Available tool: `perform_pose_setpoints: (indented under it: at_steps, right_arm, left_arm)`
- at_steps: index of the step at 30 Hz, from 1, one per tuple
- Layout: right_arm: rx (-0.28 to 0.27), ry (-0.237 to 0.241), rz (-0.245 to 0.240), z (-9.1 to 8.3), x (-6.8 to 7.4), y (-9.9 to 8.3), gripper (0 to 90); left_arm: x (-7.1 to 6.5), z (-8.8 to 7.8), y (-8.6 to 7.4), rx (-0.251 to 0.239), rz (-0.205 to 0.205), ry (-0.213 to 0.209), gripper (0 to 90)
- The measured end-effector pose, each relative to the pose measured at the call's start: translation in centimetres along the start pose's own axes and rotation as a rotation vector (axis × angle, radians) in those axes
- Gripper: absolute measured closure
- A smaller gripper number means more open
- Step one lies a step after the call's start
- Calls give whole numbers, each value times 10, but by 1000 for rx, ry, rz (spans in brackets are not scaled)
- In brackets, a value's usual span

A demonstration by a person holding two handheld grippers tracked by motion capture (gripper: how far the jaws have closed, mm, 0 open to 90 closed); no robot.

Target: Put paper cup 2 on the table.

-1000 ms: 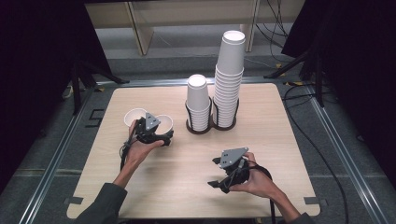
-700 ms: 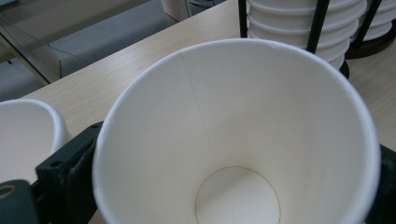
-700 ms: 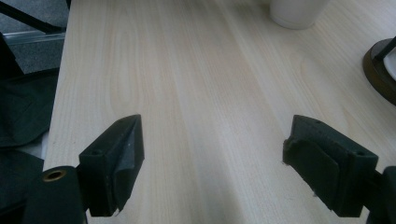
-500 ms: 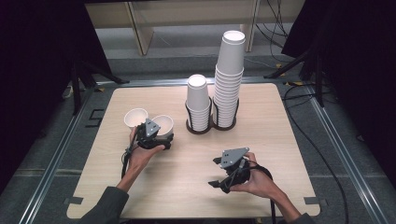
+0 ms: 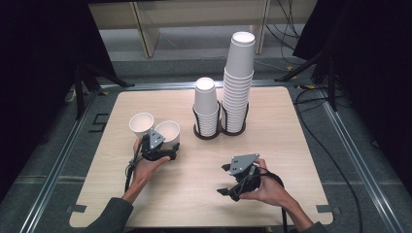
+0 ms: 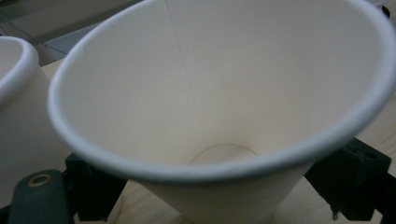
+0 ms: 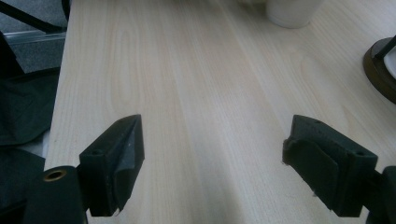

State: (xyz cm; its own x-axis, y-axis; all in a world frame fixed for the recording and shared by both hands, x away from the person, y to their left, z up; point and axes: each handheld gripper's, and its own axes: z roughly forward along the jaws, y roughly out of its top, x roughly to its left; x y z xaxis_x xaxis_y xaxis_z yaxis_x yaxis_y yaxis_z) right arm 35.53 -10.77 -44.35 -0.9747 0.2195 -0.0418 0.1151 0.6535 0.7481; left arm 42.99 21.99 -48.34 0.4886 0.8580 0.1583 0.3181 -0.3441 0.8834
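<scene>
Two loose white paper cups stand upright side by side on the left half of the wooden table point(image 5: 291, 145), and we have the right-hand cup point(image 5: 168, 132) of the pair between the jaws of our left gripper point(image 5: 163, 145). Those jaws have just been closing and now sit against the lower wall of this cup, one on either side, as the left gripper view shows beneath its wide rim. Its neighbour, the other cup point(image 5: 141, 123), stands just beside it. Farther back, a short cup stack point(image 5: 206, 104) and a tall cup stack point(image 5: 238, 77) rise from a dark holder point(image 5: 219, 132). Our right gripper point(image 5: 227, 178) rests low over bare wood nearer us, jaws wide apart and holding nothing.
</scene>
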Motion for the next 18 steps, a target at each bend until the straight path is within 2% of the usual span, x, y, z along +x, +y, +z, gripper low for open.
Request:
perform_pose_setpoints:
  at_steps: [1, 2, 4, 6, 12, 18]
  right_arm:
    - [4, 6, 10, 0, 1, 0, 197]
    - [3, 7, 9, 0, 1, 0, 197]
    - [4, 7, 9, 0, 1, 0, 197]
    - [3, 8, 11, 0, 0, -1, 197]
    - [2, 7, 11, 0, 1, -1, 198]
    - [1, 5, 10, 0, 1, -1, 198]
  left_arm:
    - [0, 0, -3, 6, 8, -1, 140]
    - [-1, 0, -5, -17, 5, 8, 141]
    - [-1, -2, -5, -16, 10, 11, 141]
    - [1, -3, -7, -12, 11, -3, 141]
    - [4, -10, -11, -12, -8, 0, 141]
    - [6, -16, -14, -12, -10, -3, 141]
